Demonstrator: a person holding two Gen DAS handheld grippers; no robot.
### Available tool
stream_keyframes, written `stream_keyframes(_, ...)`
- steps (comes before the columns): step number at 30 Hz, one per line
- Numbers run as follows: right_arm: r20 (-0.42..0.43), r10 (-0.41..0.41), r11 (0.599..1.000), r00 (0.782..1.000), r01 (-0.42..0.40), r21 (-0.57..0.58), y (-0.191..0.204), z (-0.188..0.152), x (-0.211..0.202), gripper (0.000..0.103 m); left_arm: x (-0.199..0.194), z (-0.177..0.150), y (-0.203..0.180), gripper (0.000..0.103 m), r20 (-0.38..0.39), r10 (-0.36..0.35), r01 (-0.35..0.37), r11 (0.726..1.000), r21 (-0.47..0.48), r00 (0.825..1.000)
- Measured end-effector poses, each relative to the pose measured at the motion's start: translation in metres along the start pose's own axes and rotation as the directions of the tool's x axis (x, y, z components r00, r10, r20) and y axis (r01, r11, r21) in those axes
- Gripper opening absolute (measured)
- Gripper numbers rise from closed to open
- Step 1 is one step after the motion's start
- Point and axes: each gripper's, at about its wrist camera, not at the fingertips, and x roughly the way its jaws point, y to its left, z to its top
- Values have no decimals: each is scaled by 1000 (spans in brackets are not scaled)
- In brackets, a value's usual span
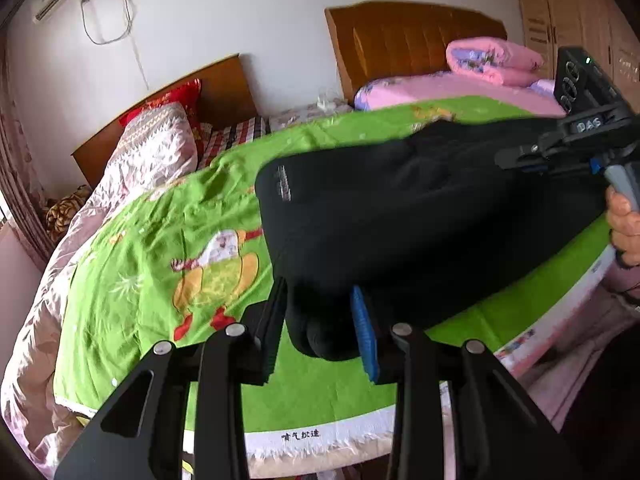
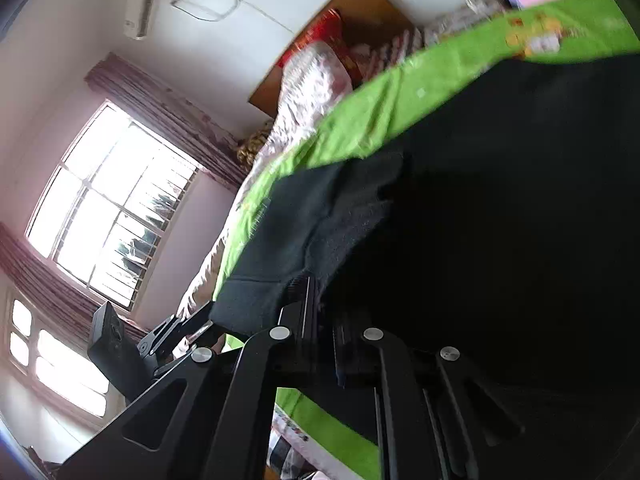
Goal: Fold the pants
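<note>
The bed (image 1: 120, 300) fills most of the left wrist view, spread with a green sheet (image 1: 160, 240) that bears a cartoon print; a pale quilt (image 1: 152, 148) lies bunched along its far side, against a wooden headboard (image 1: 224, 84). A second bed (image 1: 460, 88) stands beyond, with a pink quilt (image 1: 492, 60) folded on top. A window (image 2: 108, 204) with dark curtains lights the room in the right wrist view, and an air conditioner (image 2: 144, 0) hangs high on the wall.

The pants (image 1: 420, 208) are black and are held up over the green sheet, stretched between the two tools, with a small label showing near their left edge. Whether any part of them touches the bed cannot be told from these views.

The left tool (image 1: 324, 316) is clamped on a bunched fold of the pants: the black cloth bulges between its black pad and its blue pad (image 1: 364, 332), and both press on it.

The right tool (image 2: 326, 320) has its pads drawn nearly together on a thin edge of the pants; the picture is blurred there, so the grip looks firm but the exact hold is hard to read. In the left wrist view this same tool reaches in from the right, and the person's hand (image 1: 624, 224) grips its grey handle.
</note>
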Motion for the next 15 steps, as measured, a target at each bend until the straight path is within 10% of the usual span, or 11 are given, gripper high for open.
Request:
stream_keyframes(2,-12,-24,1000,1000,24,4,-6,-5,3,10,-15,8,5,40,66,-64,68,996,-53,996)
stream_keyframes(4,-46,-49,998,998,50,29,-21,-13,11,10,-23,16,14,76,128,-109,125,985,-120,986)
stream_keyframes(6,-69,-46,997,997,50,52,-30,-19,18,9,-24,27,25,86,183,-120,155,970,-186,976)
stream_keyframes(12,-68,-61,998,996,63,25,-28,-21,18,8,26,47,67,92,135,-124,171,885,-433,983)
stream_keyframes(15,-78,-56,998,995,58,21,-26,-19,16,13,73,37,58,62,-65,-133,92,899,-428,989)
